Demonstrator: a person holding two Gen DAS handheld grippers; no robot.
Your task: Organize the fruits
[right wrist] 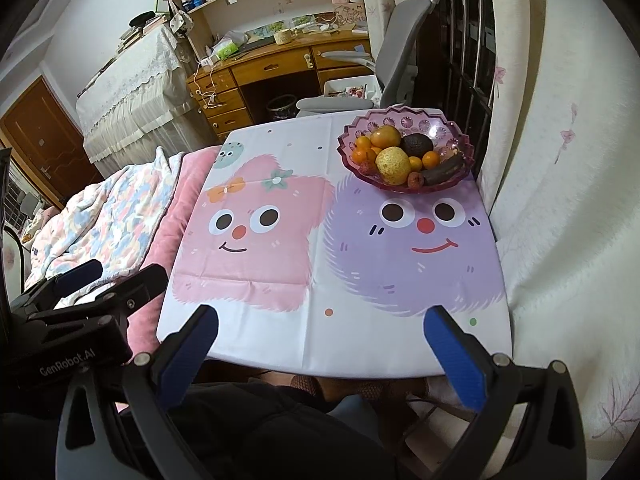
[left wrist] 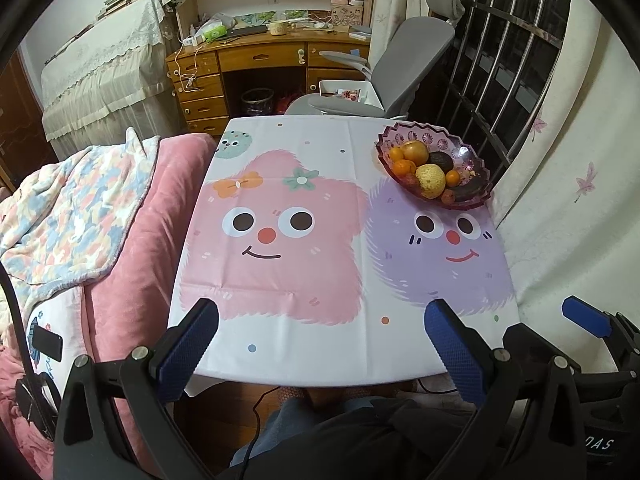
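Fruits sit heaped in one scalloped purple glass bowl (left wrist: 476, 160) at two o'clock on the cartoon-printed tablecloth (left wrist: 320, 340): one bumpy yellow pear (left wrist: 430, 180), one smooth apple (left wrist: 415, 151), one dark avocado (left wrist: 441, 160). Left gripper (left wrist: 322, 320) and right gripper (right wrist: 322, 322), with textured blue pads, both gape wide, holding nothing, at six o'clock.

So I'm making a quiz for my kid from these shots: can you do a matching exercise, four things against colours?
Things:
1. fruit bowl
2. avocado
3. pear
4. left gripper fingers

Colours:
a. yellow
b. blue
c. purple-pink
d. dark brown

Pairs: 1-c, 2-d, 3-a, 4-b
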